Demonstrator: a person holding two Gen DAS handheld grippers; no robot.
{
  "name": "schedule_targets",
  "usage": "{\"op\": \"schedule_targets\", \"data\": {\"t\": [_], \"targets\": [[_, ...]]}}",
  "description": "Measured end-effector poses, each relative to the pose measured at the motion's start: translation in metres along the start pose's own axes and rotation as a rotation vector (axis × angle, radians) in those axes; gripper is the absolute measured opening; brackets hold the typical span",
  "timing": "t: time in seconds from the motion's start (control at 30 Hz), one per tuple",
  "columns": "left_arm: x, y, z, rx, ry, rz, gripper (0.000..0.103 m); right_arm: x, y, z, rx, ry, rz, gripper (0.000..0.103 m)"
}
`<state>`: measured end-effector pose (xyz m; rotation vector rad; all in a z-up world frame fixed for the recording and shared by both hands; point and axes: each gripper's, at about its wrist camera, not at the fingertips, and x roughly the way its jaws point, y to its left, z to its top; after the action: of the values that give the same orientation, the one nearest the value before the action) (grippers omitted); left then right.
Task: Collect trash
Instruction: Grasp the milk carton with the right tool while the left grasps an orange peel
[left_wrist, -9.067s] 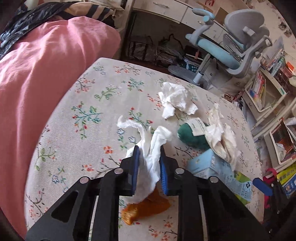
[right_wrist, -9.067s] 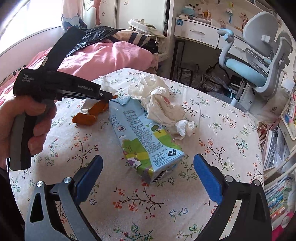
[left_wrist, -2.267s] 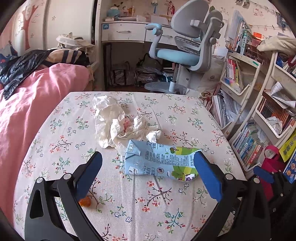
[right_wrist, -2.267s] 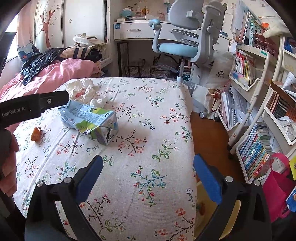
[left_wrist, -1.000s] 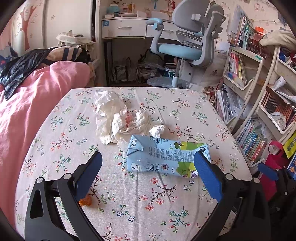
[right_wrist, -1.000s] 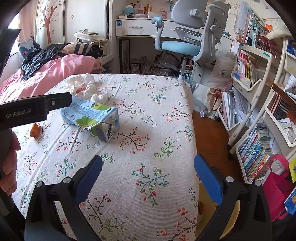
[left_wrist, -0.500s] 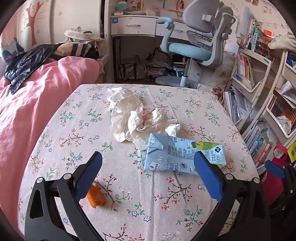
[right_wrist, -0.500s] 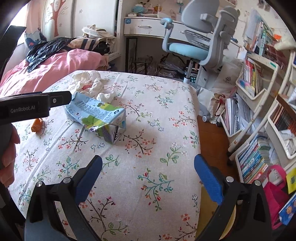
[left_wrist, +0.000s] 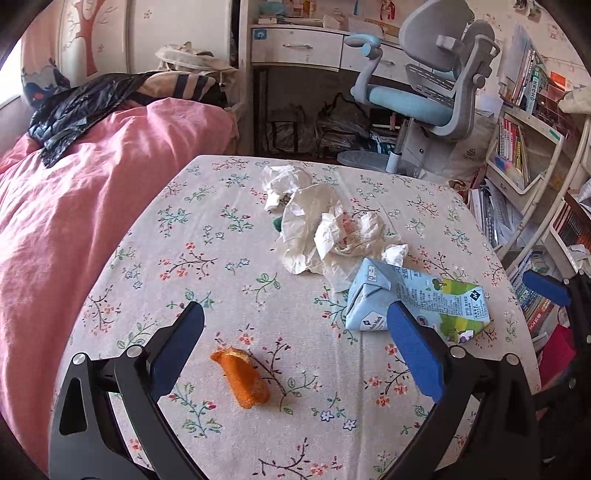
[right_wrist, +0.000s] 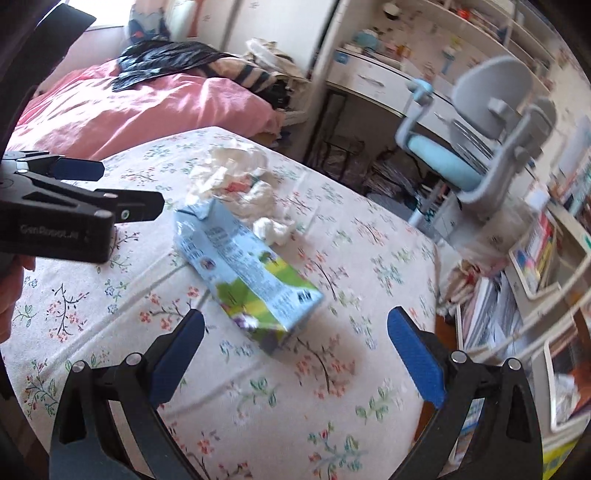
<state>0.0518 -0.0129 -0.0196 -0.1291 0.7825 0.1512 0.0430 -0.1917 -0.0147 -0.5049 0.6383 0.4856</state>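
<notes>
An orange peel (left_wrist: 240, 376) lies on the floral tablecloth (left_wrist: 207, 258), just ahead of and between the open fingers of my left gripper (left_wrist: 295, 347). A blue and green milk carton (left_wrist: 417, 301) lies on its side to the right, with crumpled white tissues (left_wrist: 325, 232) behind it. In the right wrist view the carton (right_wrist: 247, 269) lies just ahead of my open, empty right gripper (right_wrist: 295, 350), tissues (right_wrist: 236, 177) beyond it. The left gripper (right_wrist: 74, 214) shows at the left edge there.
A pink bed cover (left_wrist: 62, 206) borders the table on the left. A grey and blue desk chair (left_wrist: 424, 96) and a white desk (left_wrist: 295, 48) stand behind. Bookshelves (left_wrist: 532, 155) fill the right side past the table edge.
The left gripper has swung left and nearer the table, so the orange peel now sits between its fingers. The right gripper has moved in close to the carton. Both stay open.
</notes>
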Motion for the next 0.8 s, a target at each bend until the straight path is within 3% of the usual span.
{"op": "schedule_targets", "data": {"t": [0.13,0.33,0.5,0.53,0.6,0.67,0.7,0.8], "targets": [[-0.006,0.022,-0.008,-0.054,0.013,0.027,0.096,0.014,0.002,0.011,-0.062,0.001,0.042,0.095],[-0.001,0.044,-0.026,-0.169,0.083,-0.020,0.096,0.038,0.006,0.021,-0.087,0.032,0.082,0.095],[0.013,0.036,-0.029,-0.149,0.133,-0.041,0.094,0.046,0.015,0.024,-0.058,0.082,0.155,0.094],[0.016,0.034,-0.030,-0.142,0.137,-0.049,0.092,0.046,0.016,0.023,-0.051,0.100,0.175,0.092],[0.021,0.030,-0.033,-0.120,0.159,-0.075,0.070,0.043,0.016,0.021,-0.049,0.110,0.160,0.079],[0.021,0.026,-0.034,-0.104,0.149,-0.107,0.060,0.038,0.012,0.019,-0.040,0.127,0.170,0.070],[0.022,0.022,-0.034,-0.094,0.154,-0.145,0.045,0.035,0.009,0.016,-0.021,0.141,0.188,0.065],[0.026,0.015,-0.034,-0.088,0.167,-0.222,0.032,0.027,0.001,0.006,0.004,0.168,0.195,0.062]]}}
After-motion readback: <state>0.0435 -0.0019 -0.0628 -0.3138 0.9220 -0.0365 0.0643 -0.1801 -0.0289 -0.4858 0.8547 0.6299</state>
